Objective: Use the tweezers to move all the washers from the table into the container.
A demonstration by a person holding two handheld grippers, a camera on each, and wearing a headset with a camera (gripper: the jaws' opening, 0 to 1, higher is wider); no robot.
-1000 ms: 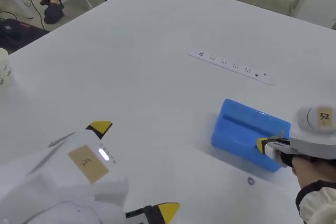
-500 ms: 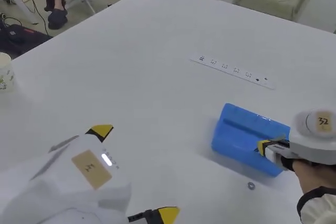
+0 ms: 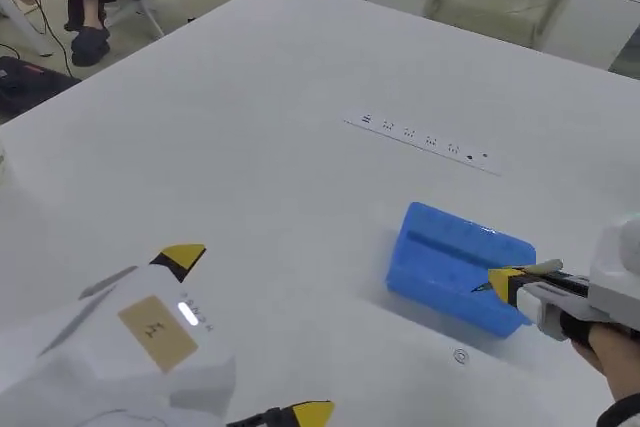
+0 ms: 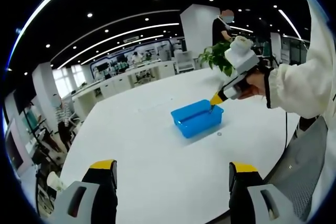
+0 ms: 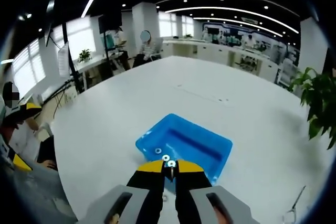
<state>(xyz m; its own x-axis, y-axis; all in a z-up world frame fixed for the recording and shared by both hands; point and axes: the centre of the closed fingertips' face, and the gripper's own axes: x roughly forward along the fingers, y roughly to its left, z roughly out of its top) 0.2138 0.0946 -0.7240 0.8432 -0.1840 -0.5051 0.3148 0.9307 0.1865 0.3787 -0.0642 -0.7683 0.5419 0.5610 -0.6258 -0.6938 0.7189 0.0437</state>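
Since a washer (image 5: 165,157) sits right at the tips of the right gripper (image 5: 169,165), over the blue container (image 5: 207,148) at centre frame in the right gripper view, the step in hand looks like the drop. A second washer (image 5: 158,151) shows just up-left of it, prob. lying on the container floor. The right tongs are pressed together w/ a thin dark sliver btwn the tips. Can't tell if that sliver is the tweezers, or whether the washer is gripped or only lying below. A thin metal piece (image 5: 295,202) lies on the table at lower right of that view, too small to ID. In the head view a loose washer (image 3: 460,356) lies on the white table (image 3: 250,147) just below the container, lower right. The left gripper (image 3: 247,334) sits at lower left, tongs wide apart and empty, well apart from the work. To do the drop well: keep the tips inside the rim and low, then ease the squeeze slowly so the washer falls flat w/o bouncing out. Lift straight up after. The container is light-looking, so don't nudge its wall. The loose washer is prob. next.
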